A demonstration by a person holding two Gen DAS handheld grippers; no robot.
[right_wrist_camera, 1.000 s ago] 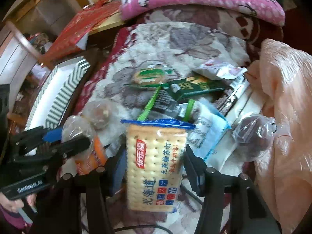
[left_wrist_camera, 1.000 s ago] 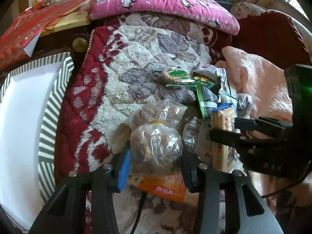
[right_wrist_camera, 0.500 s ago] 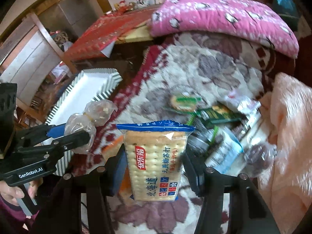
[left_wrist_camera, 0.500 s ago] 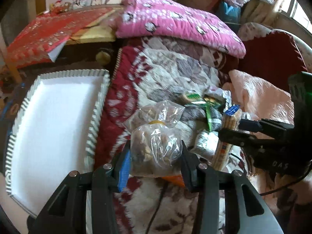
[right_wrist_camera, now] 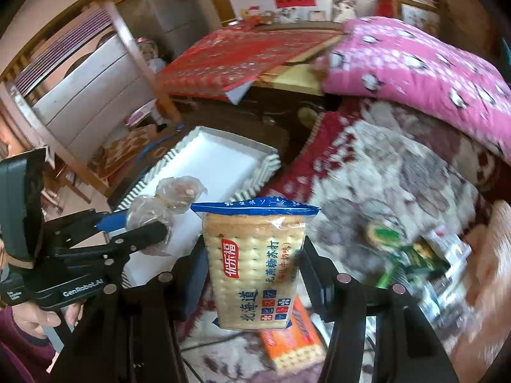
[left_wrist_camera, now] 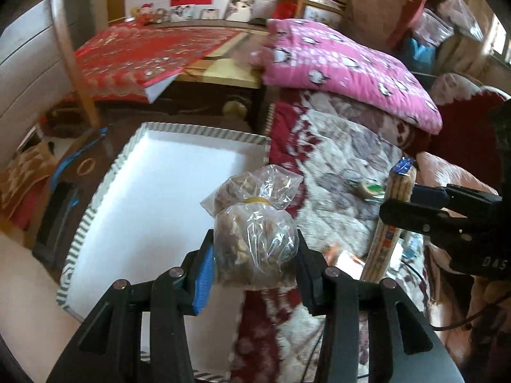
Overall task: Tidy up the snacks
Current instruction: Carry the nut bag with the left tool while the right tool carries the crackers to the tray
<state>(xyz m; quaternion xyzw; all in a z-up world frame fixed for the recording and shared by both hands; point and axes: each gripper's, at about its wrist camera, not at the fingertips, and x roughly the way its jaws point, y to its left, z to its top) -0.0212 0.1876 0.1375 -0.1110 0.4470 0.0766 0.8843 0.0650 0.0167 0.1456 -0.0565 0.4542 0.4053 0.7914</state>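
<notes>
My left gripper is shut on a clear bag of brown snacks, held in the air by the right edge of a white tray with a striped rim. My right gripper is shut on a blue-topped pack of crackers, held above the flowered quilt. The left gripper and its bag also show in the right wrist view, over the tray. The cracker pack shows edge-on in the left wrist view. More snacks lie on the quilt: an orange pack and green packets.
A pink pillow lies at the back of the quilt. A red cloth-covered table and a wooden chair leg stand behind the tray. A peach blanket lies at the right.
Both grippers have risen and swung left, away from the snack pile and toward the tray, each keeping its snack. The tray now fills more of the left wrist view.
</notes>
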